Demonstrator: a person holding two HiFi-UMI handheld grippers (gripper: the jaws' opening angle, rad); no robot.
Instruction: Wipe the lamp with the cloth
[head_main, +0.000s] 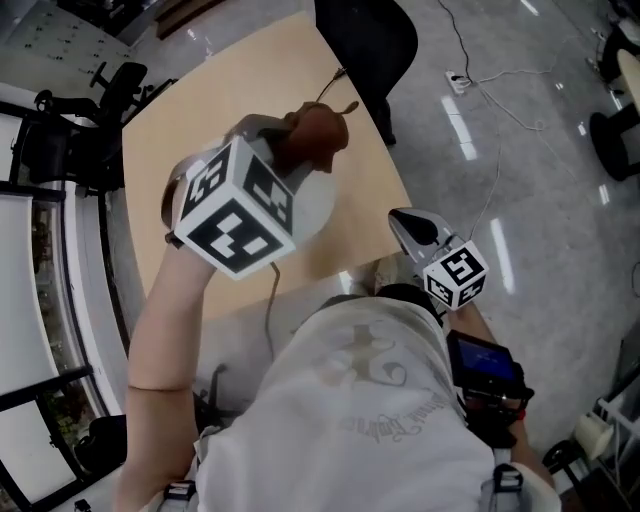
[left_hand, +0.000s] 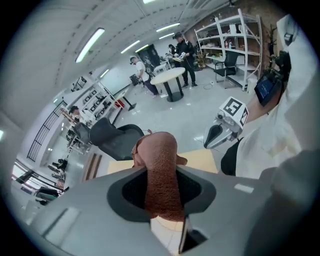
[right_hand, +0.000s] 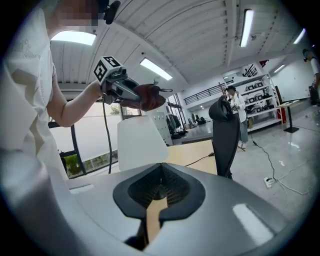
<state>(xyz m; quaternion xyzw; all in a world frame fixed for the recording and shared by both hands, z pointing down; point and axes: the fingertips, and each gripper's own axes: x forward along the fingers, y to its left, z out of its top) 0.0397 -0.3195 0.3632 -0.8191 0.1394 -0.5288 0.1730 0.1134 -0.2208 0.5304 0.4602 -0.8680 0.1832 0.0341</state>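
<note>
L gripper clamped on brown cloth, just above lamp shade, not touching. R gripper closed, empty, beside lamp. Cloth looks soft, light, floppy; bunched mid-grip OK. Lamp prob light/tippy, so wipe gently.

Rust-brown nubbly cloth, plain white lamp shade, pale tan wood surface, matte grey left tongs, black-and-white square-patterned marker cube

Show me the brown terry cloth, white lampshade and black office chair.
brown terry cloth (left_hand: 161, 175), left gripper view, middle of the strip.
white lampshade (right_hand: 140, 142), right gripper view, shade's front.
black office chair (right_hand: 223, 132), right gripper view, backrest.
</note>
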